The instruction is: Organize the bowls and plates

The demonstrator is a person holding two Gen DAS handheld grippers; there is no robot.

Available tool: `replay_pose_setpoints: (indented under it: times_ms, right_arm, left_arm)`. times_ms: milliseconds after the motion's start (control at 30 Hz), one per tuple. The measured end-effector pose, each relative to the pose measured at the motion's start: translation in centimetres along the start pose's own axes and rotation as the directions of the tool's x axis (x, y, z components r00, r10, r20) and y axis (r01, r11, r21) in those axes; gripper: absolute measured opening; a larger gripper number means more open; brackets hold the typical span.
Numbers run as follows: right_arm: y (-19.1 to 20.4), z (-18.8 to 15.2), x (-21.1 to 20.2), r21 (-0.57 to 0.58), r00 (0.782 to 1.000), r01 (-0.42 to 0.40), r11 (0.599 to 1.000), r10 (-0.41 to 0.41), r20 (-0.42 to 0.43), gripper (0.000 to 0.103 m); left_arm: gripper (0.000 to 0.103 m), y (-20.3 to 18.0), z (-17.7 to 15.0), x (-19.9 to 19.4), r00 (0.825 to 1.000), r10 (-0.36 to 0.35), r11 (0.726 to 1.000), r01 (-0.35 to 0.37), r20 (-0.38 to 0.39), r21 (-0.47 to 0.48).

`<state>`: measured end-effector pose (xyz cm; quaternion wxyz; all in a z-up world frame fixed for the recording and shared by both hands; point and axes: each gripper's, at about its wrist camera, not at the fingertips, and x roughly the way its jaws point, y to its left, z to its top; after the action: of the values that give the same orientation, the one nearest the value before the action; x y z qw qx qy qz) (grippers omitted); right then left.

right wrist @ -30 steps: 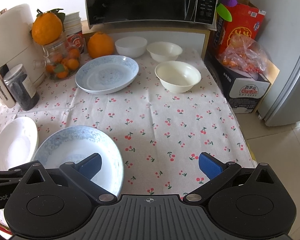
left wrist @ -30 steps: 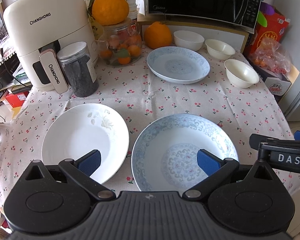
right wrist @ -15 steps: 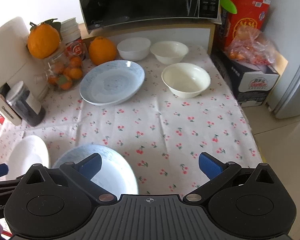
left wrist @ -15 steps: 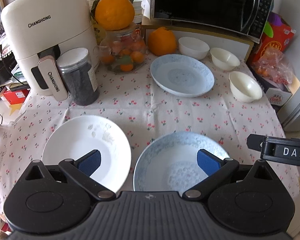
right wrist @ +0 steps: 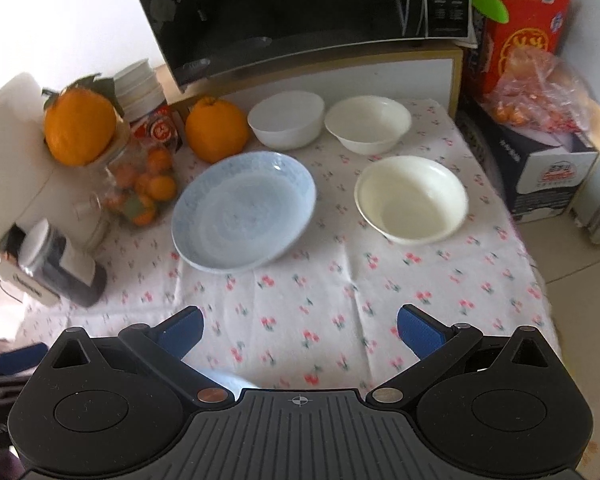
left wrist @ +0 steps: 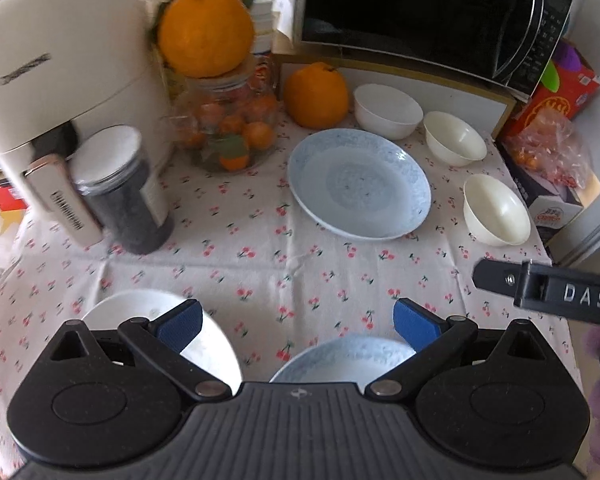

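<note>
A blue patterned plate [left wrist: 360, 184] lies at the back middle of the table; it also shows in the right wrist view [right wrist: 244, 210]. Three white bowls stand near it: one at the back [right wrist: 286, 120], one beside it [right wrist: 368, 124], one nearer on the right [right wrist: 412, 198]. A white plate [left wrist: 168, 320] and a second blue plate [left wrist: 340, 360] lie at the front, partly hidden under my left gripper [left wrist: 296, 320]. That gripper is open and empty above them. My right gripper [right wrist: 300, 326] is open and empty over the tablecloth.
An air fryer [left wrist: 40, 80], a dark jar [left wrist: 128, 196], a glass jar of oranges [left wrist: 228, 132] and a loose orange [left wrist: 316, 96] stand at the back left. A microwave [left wrist: 420, 12] sits behind. Boxes [right wrist: 540, 120] stand off the table's right edge.
Both grippers have moved forward over the table. The front plates have slipped lower in view and the far plate and bowls look closer. Both grippers stay open.
</note>
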<state>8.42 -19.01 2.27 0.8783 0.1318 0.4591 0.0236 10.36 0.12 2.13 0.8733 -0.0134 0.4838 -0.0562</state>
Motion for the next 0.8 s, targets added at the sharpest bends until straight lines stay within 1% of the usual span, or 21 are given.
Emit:
replay_pose_setpoints:
  times_ms: [67,167,233,333,433,467,500,533,600,733,800]
  right_arm:
    - [-0.3,1.0,1.1,0.024,1.0,-0.018,1.0,0.018,0.001,0.103]
    - [-1.2,2.1,2.8,0.073,0.999,-0.049,0.996,0.049,0.001,0.103]
    - [-1.8,2.4,4.1,0.107,0.997,-0.075,0.991,0.075,0.001,0.103]
    - [-2.6,2.6,6.3,0.154,0.992,-0.124,0.98,0.125,0.0,0.103]
    - [-3.3,2.9,8.4,0.199,0.984,-0.175,0.964,0.178,0.002,0.103]
    - [-3.5,2.9,9.1,0.223,0.98,-0.195,0.955,0.199,0.007,0.103]
    - [-3.8,2.9,10.0,0.251,0.976,-0.213,0.944,0.217,0.01,0.102]
    - [-4.1,2.9,10.6,0.273,0.973,-0.225,0.935,0.23,0.013,0.102]
    - [-4.5,2.9,11.7,0.31,0.969,-0.241,0.92,0.244,0.032,0.101]
    - [-5.1,2.9,13.0,0.348,0.955,-0.294,0.89,0.284,0.079,0.098]
    - [-5.2,2.8,13.7,0.361,0.948,-0.317,0.877,0.303,0.094,0.097]
  left_arm:
    - [0.1,0.2,0.9,0.9,1.0,-0.011,1.0,0.011,-0.01,-0.01]
    - [0.099,0.6,1.9,2.5,1.0,-0.004,1.0,0.003,-0.016,-0.028]
    - [0.098,1.1,2.5,3.7,1.0,-0.004,0.998,0.003,-0.018,-0.057]
    - [0.094,1.9,3.4,5.7,1.0,-0.019,0.995,0.016,-0.023,-0.095]
    - [0.087,2.7,4.2,7.9,0.998,-0.057,0.989,0.054,-0.017,-0.138]
    - [0.083,2.9,4.3,8.6,0.997,-0.074,0.985,0.071,-0.014,-0.155]
    - [0.079,3.2,4.4,9.2,0.996,-0.094,0.981,0.091,-0.008,-0.173]
    - [0.077,3.4,4.4,9.8,0.993,-0.12,0.974,0.118,0.001,-0.193]
    - [0.068,3.6,4.5,10.8,0.986,-0.164,0.961,0.167,0.029,-0.221]
    - [0.062,3.5,4.7,12.0,0.976,-0.195,0.95,0.213,0.097,-0.228]
    - [0.056,3.4,4.9,12.6,0.971,-0.209,0.944,0.232,0.118,-0.233]
